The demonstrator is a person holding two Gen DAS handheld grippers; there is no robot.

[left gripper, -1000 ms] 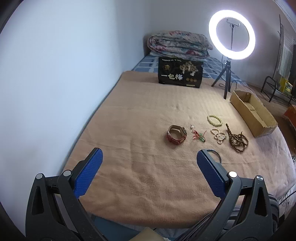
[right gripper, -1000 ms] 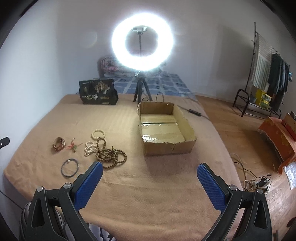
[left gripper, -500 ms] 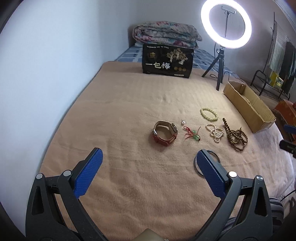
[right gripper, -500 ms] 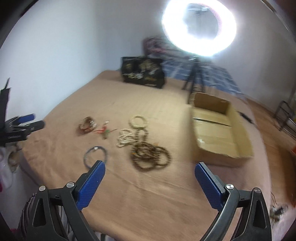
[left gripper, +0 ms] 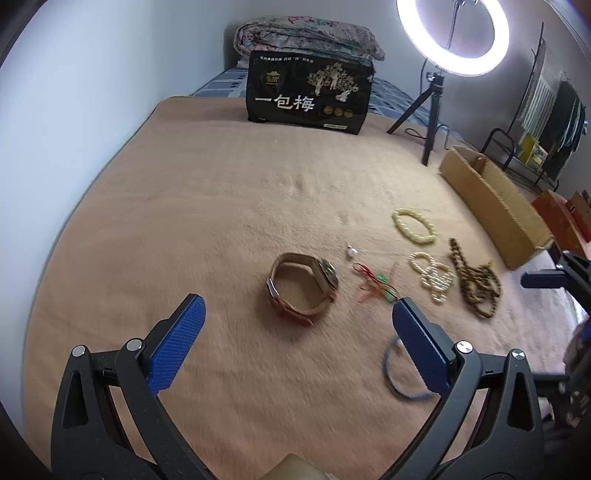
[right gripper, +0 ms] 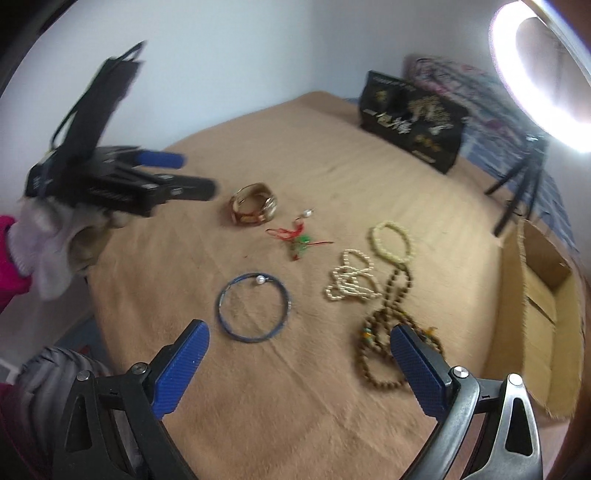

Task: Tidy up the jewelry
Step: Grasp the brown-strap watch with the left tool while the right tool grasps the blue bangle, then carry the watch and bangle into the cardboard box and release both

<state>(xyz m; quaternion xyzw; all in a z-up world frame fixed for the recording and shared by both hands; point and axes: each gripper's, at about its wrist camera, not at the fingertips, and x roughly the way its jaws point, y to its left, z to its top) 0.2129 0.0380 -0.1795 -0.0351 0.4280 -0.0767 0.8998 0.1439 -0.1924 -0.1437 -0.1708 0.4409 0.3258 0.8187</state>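
Jewelry lies on a tan blanket point(left gripper: 221, 206). A red-strap watch point(left gripper: 301, 286) point(right gripper: 255, 208) sits just ahead of my open, empty left gripper point(left gripper: 295, 332), which also shows in the right wrist view point(right gripper: 177, 173). A red-and-green cord charm point(left gripper: 373, 286) point(right gripper: 299, 238), a small pearl point(left gripper: 351, 252), a pale green bead bracelet point(left gripper: 413, 225) point(right gripper: 391, 240), a white pearl strand point(left gripper: 432, 275) point(right gripper: 351, 282) and brown wooden beads point(left gripper: 476, 284) point(right gripper: 391, 332) lie to the right. A blue bangle point(right gripper: 253, 308) point(left gripper: 395, 373) lies just ahead of my open, empty right gripper point(right gripper: 299, 354).
An open cardboard box point(right gripper: 546, 314) point(left gripper: 491, 203) lies at the blanket's right edge. A black printed box point(left gripper: 308, 92) point(right gripper: 410, 122) stands at the back. A ring light on a tripod point(left gripper: 452, 37) point(right gripper: 539, 74) stands behind. Folded quilts point(left gripper: 306, 35) lie at the far end.
Both grippers have moved in toward the jewelry. The right one swung left from the cardboard box toward the bangle and beads. The left one came closer to the watch.
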